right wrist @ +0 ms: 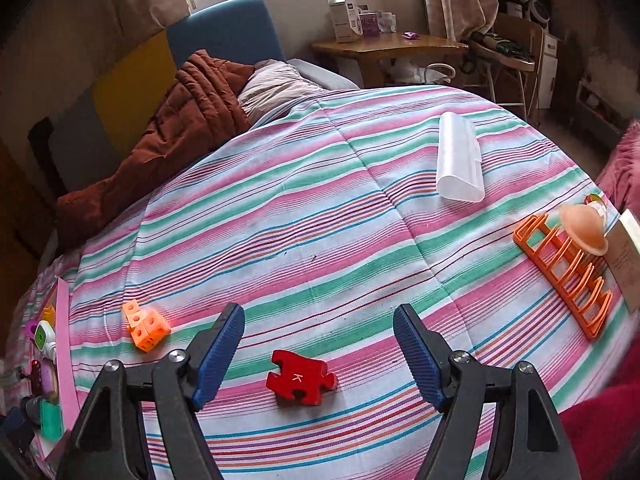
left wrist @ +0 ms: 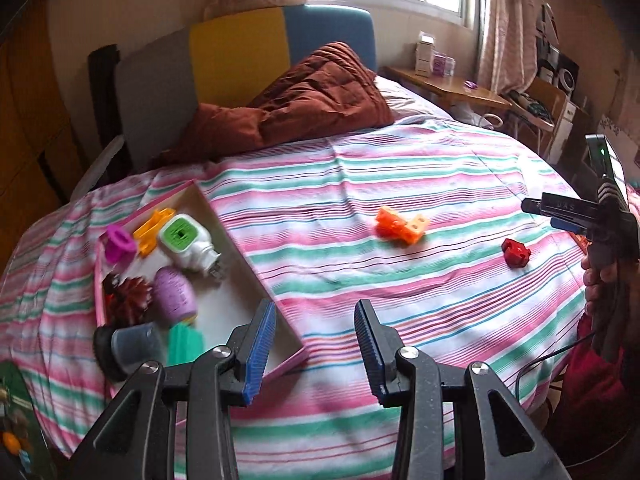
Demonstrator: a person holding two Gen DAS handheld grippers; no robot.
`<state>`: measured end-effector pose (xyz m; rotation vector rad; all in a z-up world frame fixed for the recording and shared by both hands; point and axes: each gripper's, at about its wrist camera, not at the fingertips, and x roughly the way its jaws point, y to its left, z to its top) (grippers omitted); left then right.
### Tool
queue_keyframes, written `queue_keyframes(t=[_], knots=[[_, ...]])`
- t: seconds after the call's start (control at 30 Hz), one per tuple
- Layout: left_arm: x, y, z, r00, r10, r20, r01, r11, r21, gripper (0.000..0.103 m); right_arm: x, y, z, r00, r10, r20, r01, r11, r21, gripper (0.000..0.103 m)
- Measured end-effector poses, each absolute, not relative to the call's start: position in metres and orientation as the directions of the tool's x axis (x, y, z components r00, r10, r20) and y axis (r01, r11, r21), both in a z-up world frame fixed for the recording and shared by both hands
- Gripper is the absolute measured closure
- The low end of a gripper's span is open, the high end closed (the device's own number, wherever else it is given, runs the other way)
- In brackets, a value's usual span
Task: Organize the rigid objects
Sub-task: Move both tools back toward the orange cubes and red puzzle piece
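Observation:
A red puzzle piece (right wrist: 300, 378) marked K lies on the striped bedspread (right wrist: 320, 220), and my right gripper (right wrist: 320, 316) hovers open over it without touching; the piece sits low between the blue pads. In the left wrist view the same red piece (left wrist: 516, 252) lies below the right gripper (left wrist: 540, 214) at the right edge. Orange linked cubes (left wrist: 402, 224) (right wrist: 146, 328) rest mid-bed. My left gripper (left wrist: 316, 320) is open and empty, beside the near corner of a pink-rimmed tray (left wrist: 256, 268) holding several small objects.
On the right of the bed lie an orange slotted rack (right wrist: 568, 276), a peach suction cup (right wrist: 584, 232) and a translucent plastic case (right wrist: 458, 160). A brown quilt (left wrist: 320, 96) is heaped at the headboard. A wooden side table (right wrist: 384, 46) stands beyond the bed.

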<state>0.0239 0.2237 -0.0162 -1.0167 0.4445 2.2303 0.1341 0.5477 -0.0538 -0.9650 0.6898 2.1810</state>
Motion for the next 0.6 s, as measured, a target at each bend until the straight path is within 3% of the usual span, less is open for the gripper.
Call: queue_keyframes(t=[0.6], knots=[[0.015, 0.285, -0.031, -0.410, 0.422, -0.808, -0.730, -0.683, 0.013, 0.062, 0.143, 0.558, -0.050, -0.522, 0.329, -0.787, -0.754, -0.609, 0.246, 0.022]])
